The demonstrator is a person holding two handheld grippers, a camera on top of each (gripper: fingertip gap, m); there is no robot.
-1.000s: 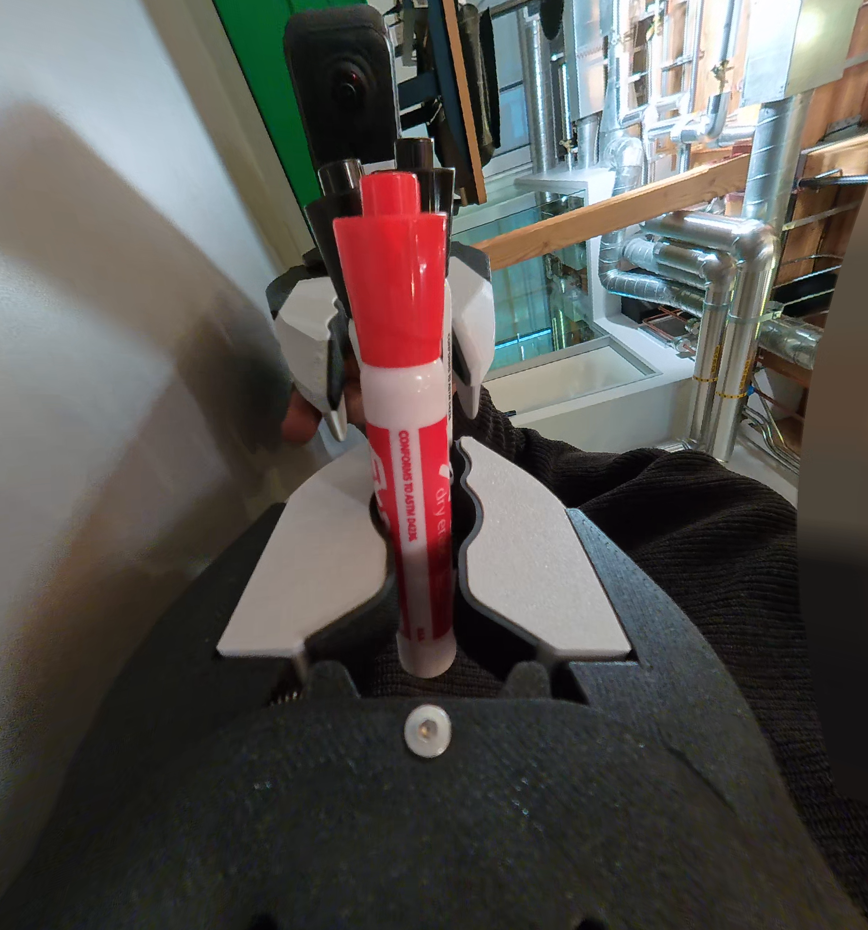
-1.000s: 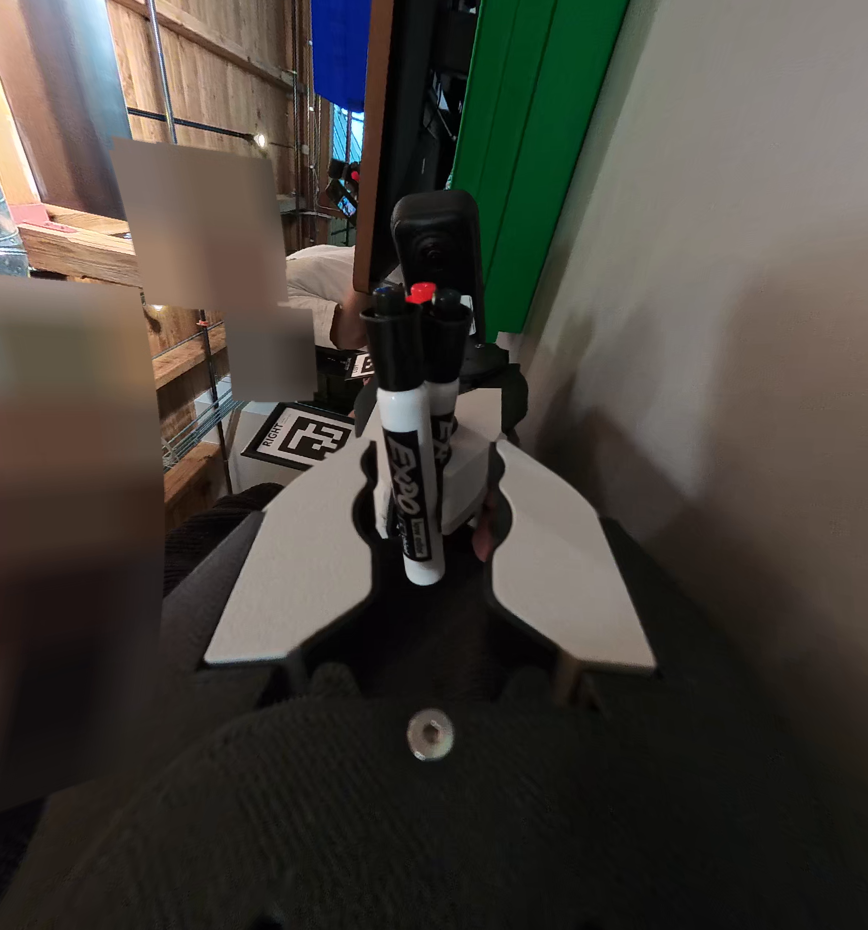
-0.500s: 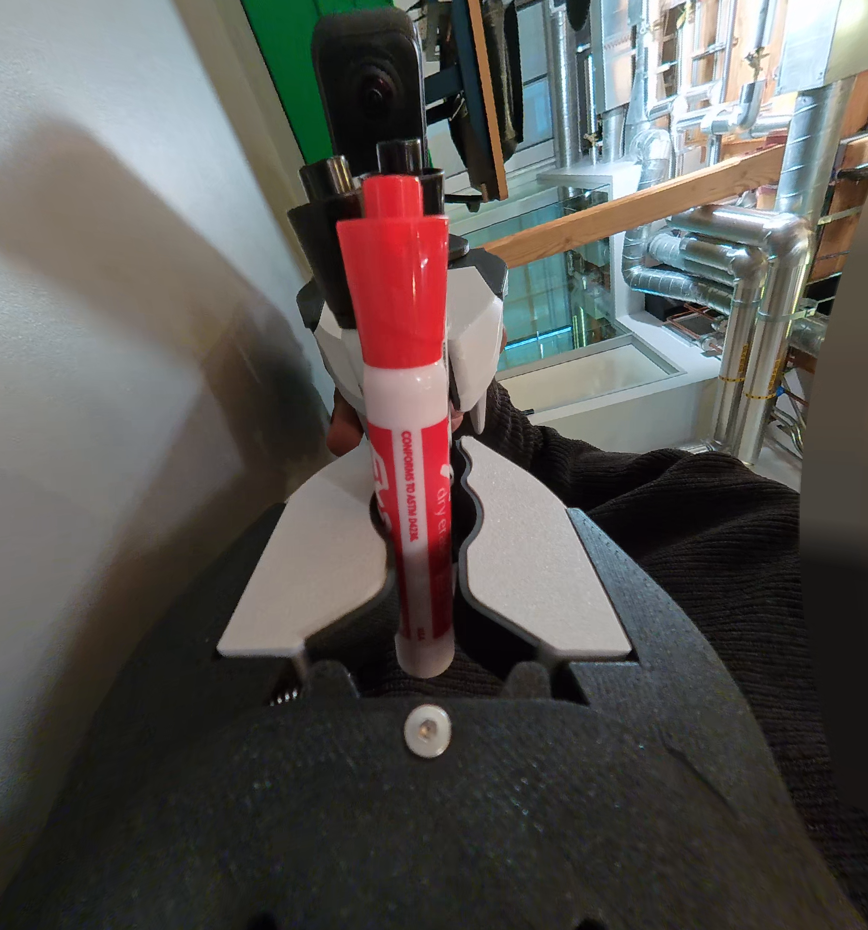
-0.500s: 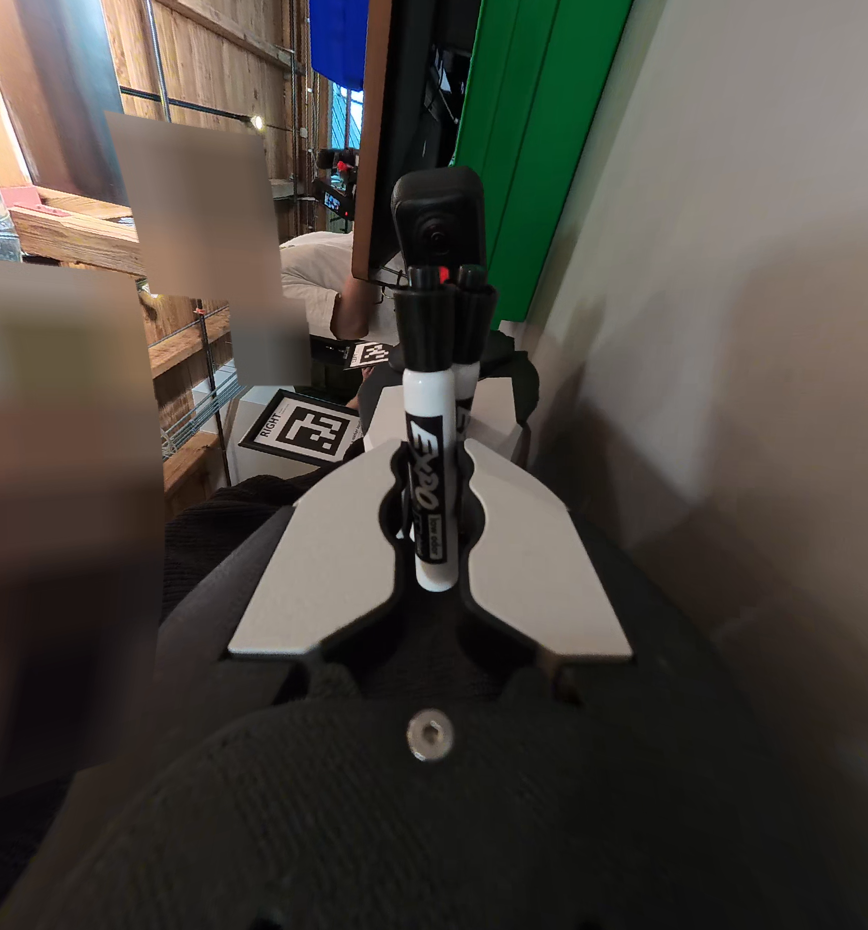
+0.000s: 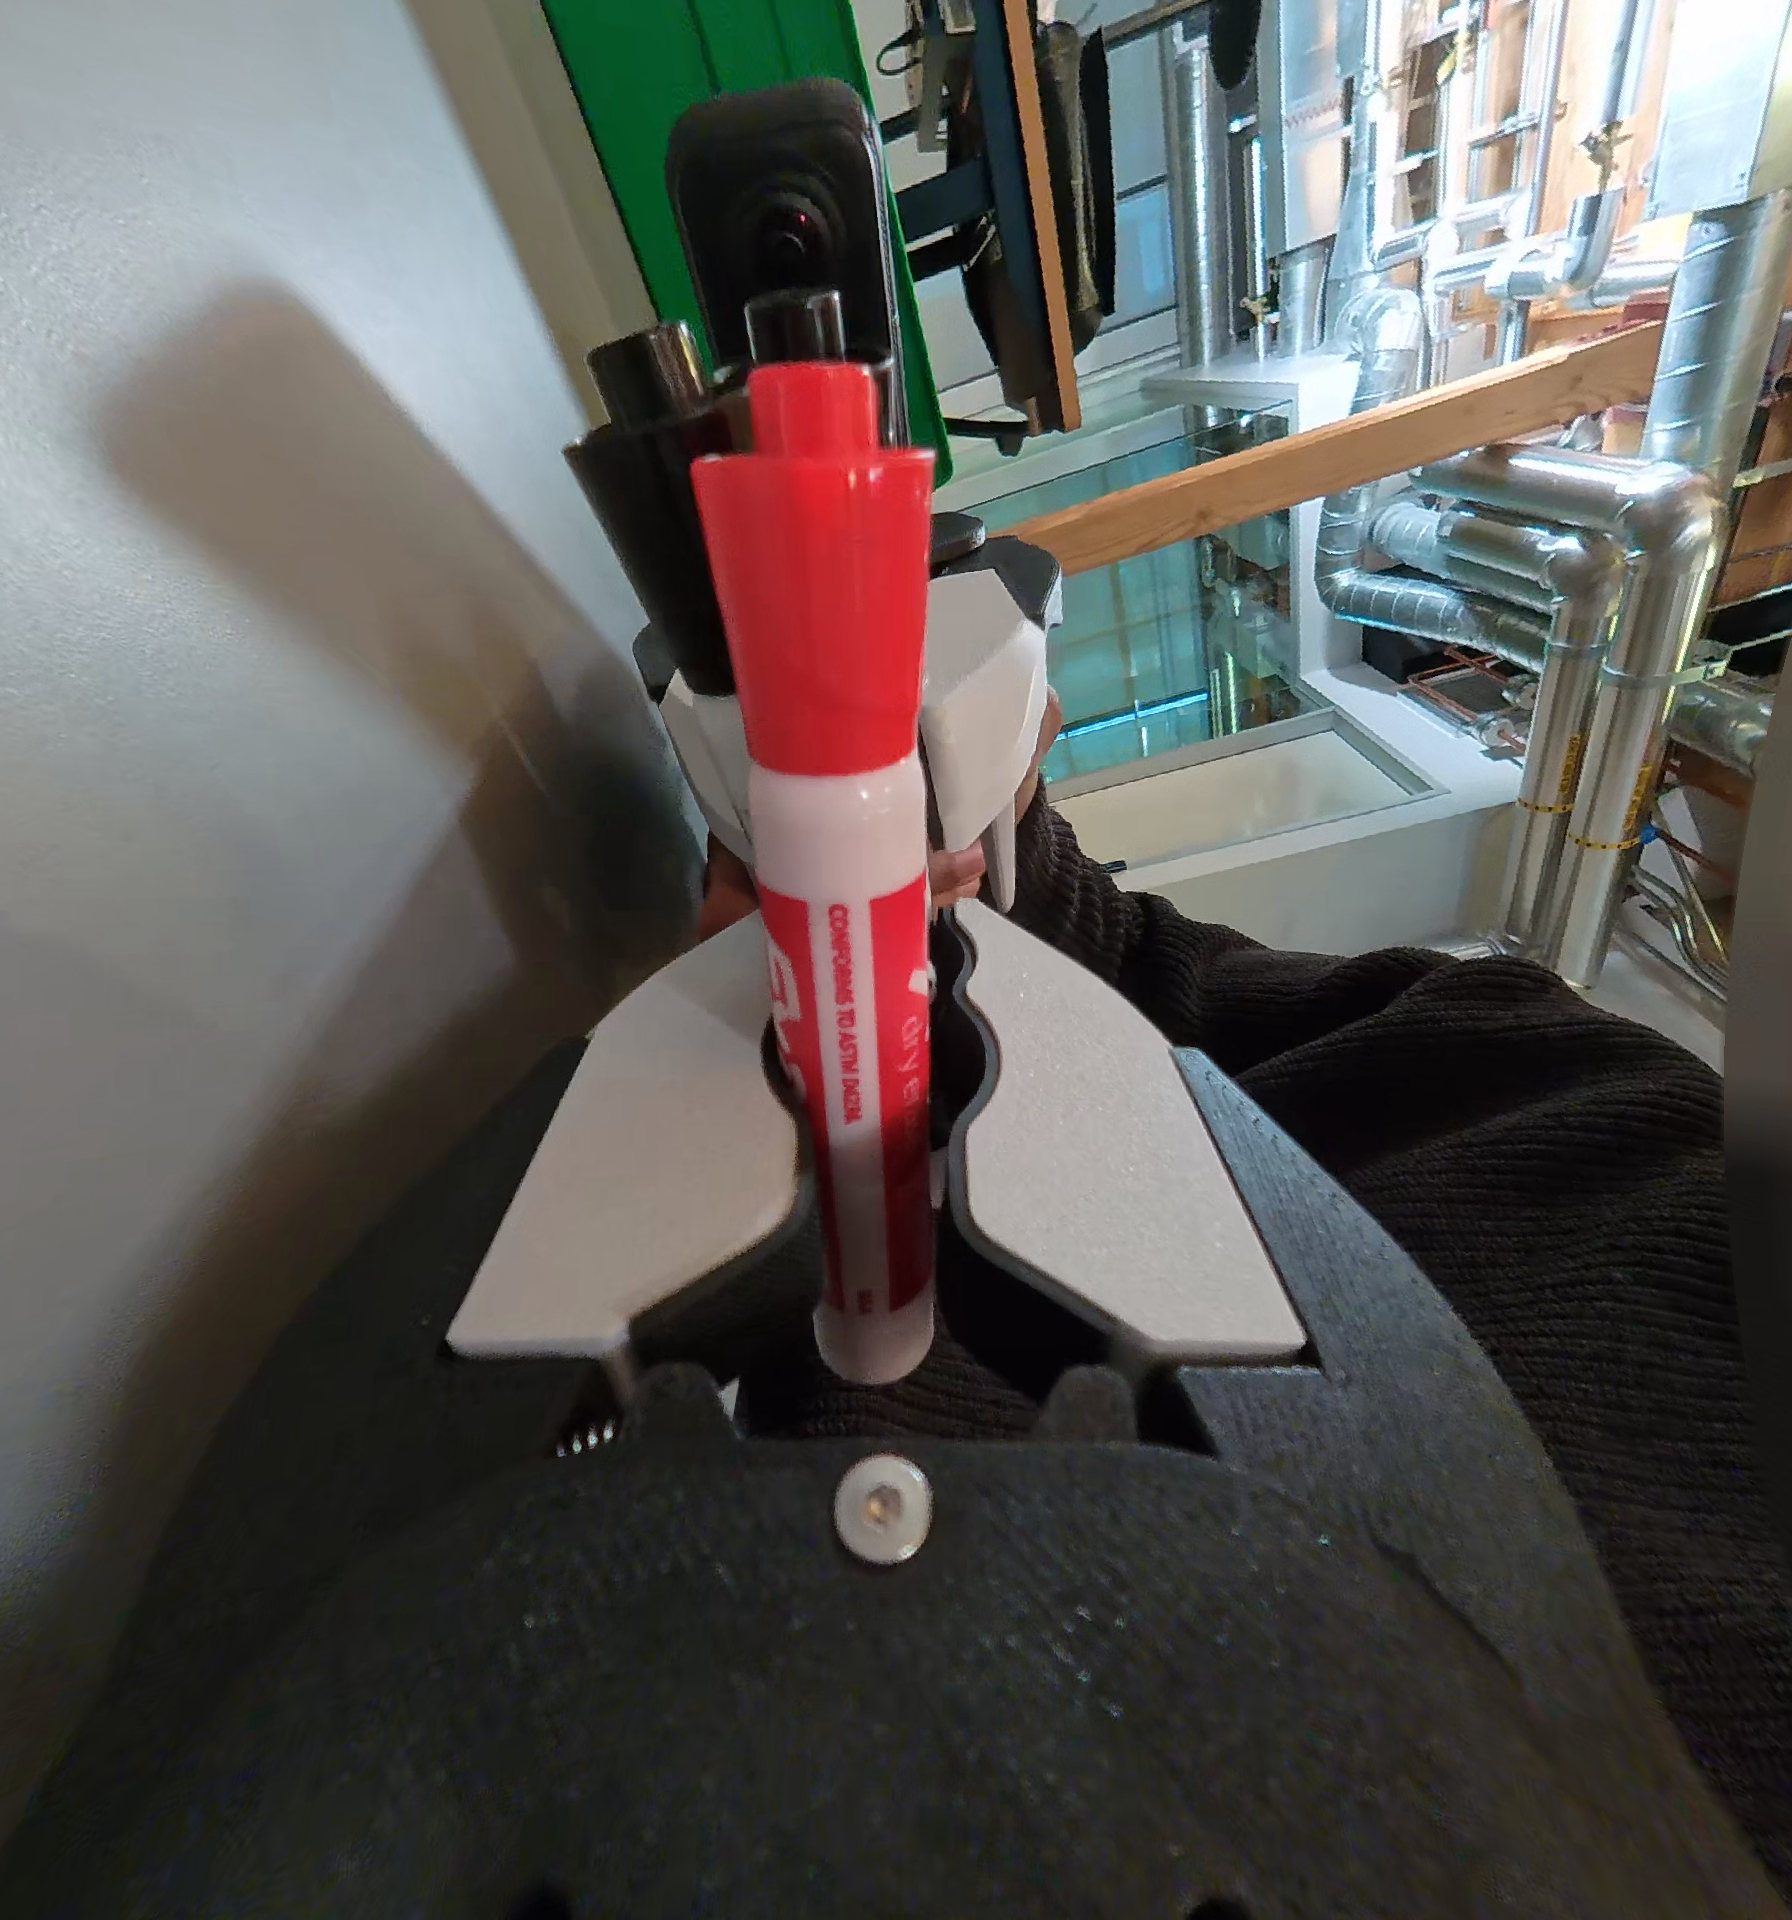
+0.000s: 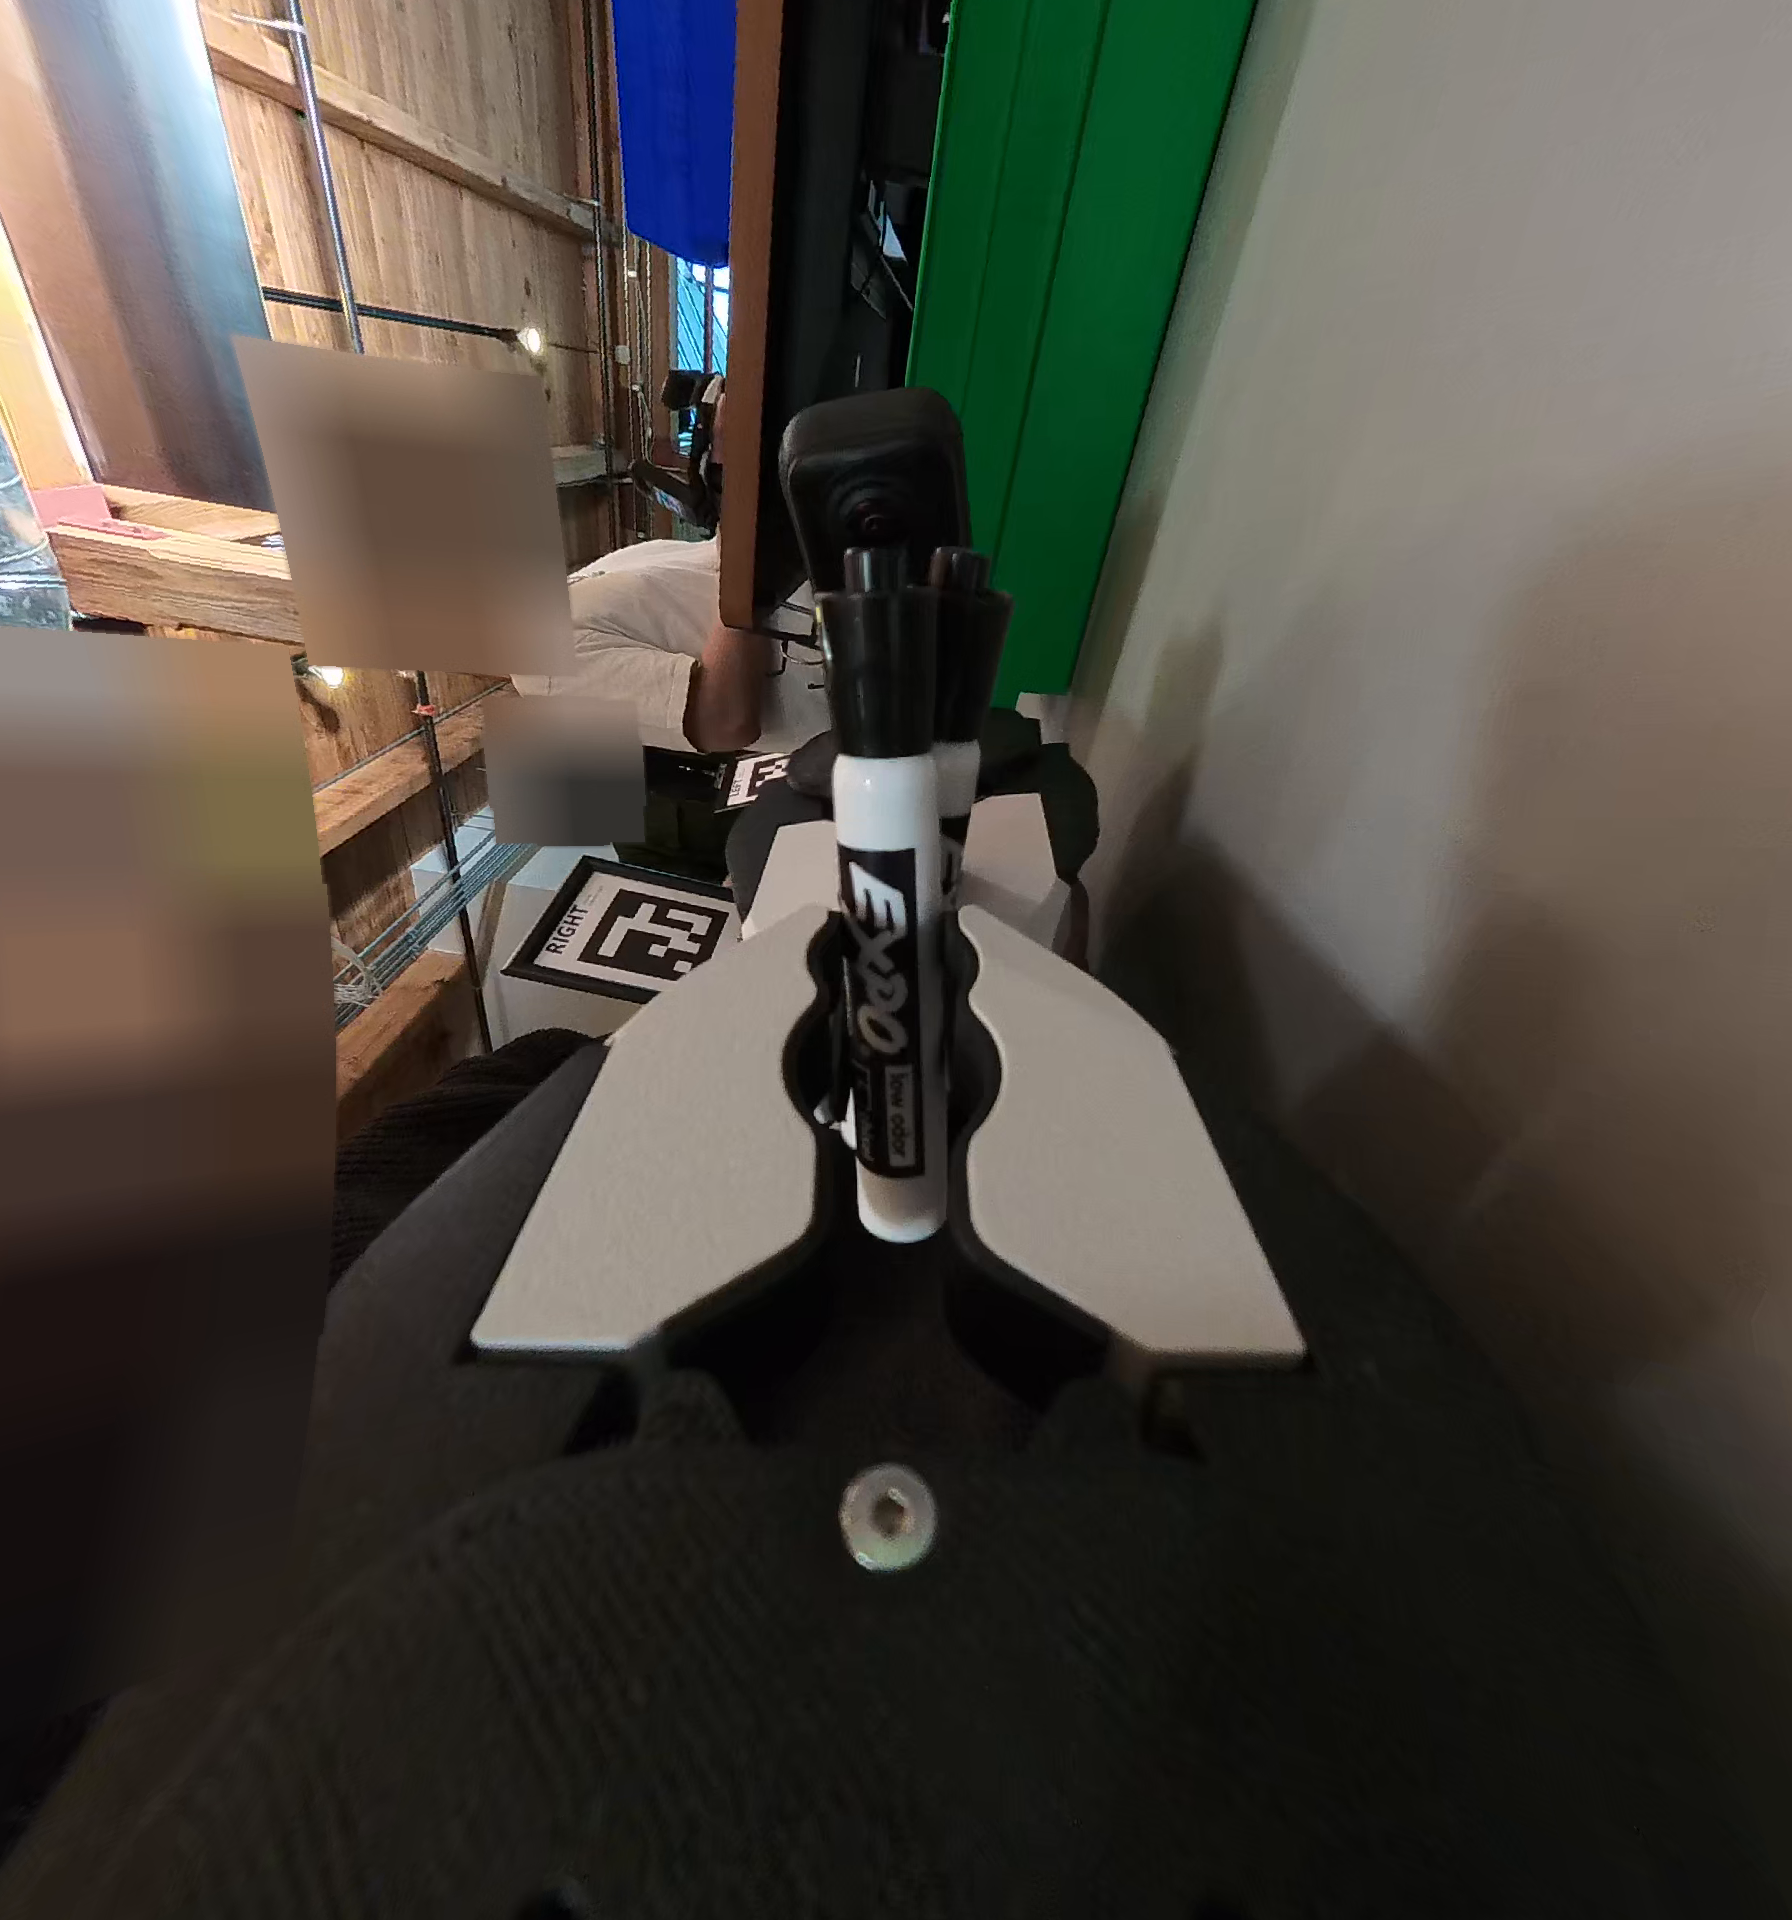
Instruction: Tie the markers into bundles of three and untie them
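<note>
Left wrist view: left gripper [image 5: 866, 1049] clamped on markers [image 5: 830, 831], red foremost; right gripper [image 6: 897, 1023] pinches opposite end, steadying bundle for tying.

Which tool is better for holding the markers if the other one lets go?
Probably the right tool: its jaws close around two black markers, while the left tool shows only the red marker in its grip. Hard to be sure, because the markers hide each other.
</note>
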